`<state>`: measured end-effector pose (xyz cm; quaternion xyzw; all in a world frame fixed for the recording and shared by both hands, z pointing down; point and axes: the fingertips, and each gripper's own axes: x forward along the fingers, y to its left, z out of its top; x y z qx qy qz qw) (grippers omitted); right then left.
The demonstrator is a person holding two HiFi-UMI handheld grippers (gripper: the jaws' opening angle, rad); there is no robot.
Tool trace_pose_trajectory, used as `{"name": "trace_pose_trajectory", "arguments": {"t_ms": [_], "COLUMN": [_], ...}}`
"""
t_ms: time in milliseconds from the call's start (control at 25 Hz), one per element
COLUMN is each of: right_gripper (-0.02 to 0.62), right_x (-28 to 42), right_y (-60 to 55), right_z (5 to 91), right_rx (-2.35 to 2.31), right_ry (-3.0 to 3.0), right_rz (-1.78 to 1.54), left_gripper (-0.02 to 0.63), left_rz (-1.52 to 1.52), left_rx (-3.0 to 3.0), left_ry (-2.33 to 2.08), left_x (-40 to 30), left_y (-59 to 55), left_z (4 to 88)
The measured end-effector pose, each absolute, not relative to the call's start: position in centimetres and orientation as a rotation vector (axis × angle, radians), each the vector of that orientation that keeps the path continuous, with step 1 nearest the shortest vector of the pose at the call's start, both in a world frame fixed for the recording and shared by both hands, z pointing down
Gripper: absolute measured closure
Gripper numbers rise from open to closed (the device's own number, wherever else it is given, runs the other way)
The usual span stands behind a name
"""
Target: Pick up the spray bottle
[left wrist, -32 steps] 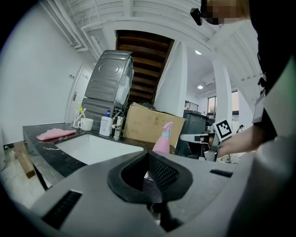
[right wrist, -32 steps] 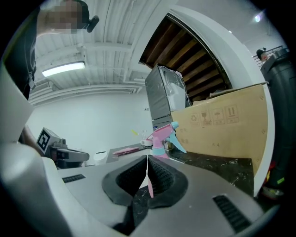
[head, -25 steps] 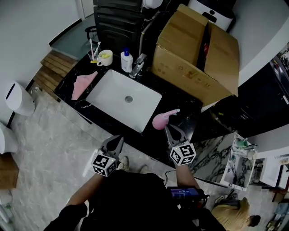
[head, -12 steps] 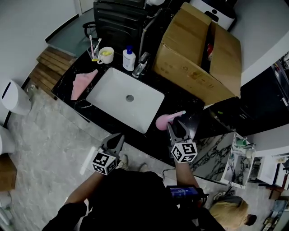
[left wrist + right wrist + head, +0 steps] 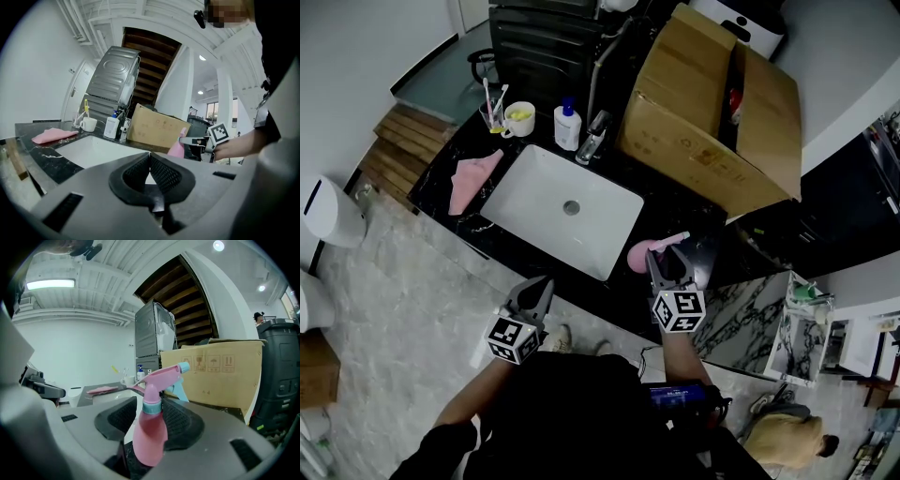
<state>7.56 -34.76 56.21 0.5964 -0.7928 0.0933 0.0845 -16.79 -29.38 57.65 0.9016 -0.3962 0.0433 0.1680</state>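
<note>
A pink spray bottle (image 5: 640, 255) with a pale blue nozzle stands upright on the black counter, right of the sink. My right gripper (image 5: 667, 257) reaches level onto the counter, right beside it. In the right gripper view the bottle (image 5: 150, 427) stands between the two black pads, which are spread wide and do not press it; the right gripper (image 5: 149, 414) has just been opening. My left gripper (image 5: 538, 287) hangs in front of the counter's edge, shut with nothing in it, its pads (image 5: 161, 174) meeting at the tip. From the left gripper view the bottle (image 5: 177, 149) shows far right.
A white sink (image 5: 536, 195) is set in the black counter (image 5: 670, 211). A large cardboard box (image 5: 712, 122) stands behind the bottle. A pink cloth (image 5: 472, 178), a mug (image 5: 520, 117), a soap bottle (image 5: 567, 127) and the tap (image 5: 592, 139) sit at the back and left.
My right gripper has moved forward up to the spray bottle and its jaws have spread wider. The left gripper has drifted only slightly in front of the counter.
</note>
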Motion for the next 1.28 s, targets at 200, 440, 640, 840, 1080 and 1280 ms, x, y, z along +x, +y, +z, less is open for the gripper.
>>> {"name": "trace_pose_trajectory", "arguments": {"t_ms": [200, 440, 640, 840, 1080, 1280], "right_gripper": [0.423, 0.444, 0.449, 0.449, 0.449, 0.45], "right_x": [7.6, 7.6, 7.5, 7.7, 8.8, 9.9], "right_y": [-34.9, -34.7, -34.2, -33.3, -31.7, -30.0], "right_z": [56.4, 56.3, 56.0, 55.7, 55.4, 55.1], "right_rx": [1.799, 1.809, 1.813, 1.836, 1.899, 1.971], "right_ry": [-2.325, -2.305, -2.303, -2.297, -2.262, -2.218], "right_rz": [0.261, 0.241, 0.228, 0.224, 0.228, 0.229], "left_gripper": [0.597, 0.597, 0.597, 0.597, 0.597, 0.597], "left_rz": [0.118, 0.119, 0.13, 0.135, 0.139, 0.151], "left_rx": [2.575, 2.574, 2.613, 2.625, 2.657, 2.696], "left_ry": [-1.113, -1.088, -1.051, -1.007, -0.934, -0.85], "left_x": [-17.3, -17.4, -17.2, -16.9, -16.1, -15.1], "left_y": [-29.9, -30.2, -30.3, -30.2, -30.2, -30.1], "left_z": [57.8, 57.9, 57.6, 57.8, 57.5, 57.6]}}
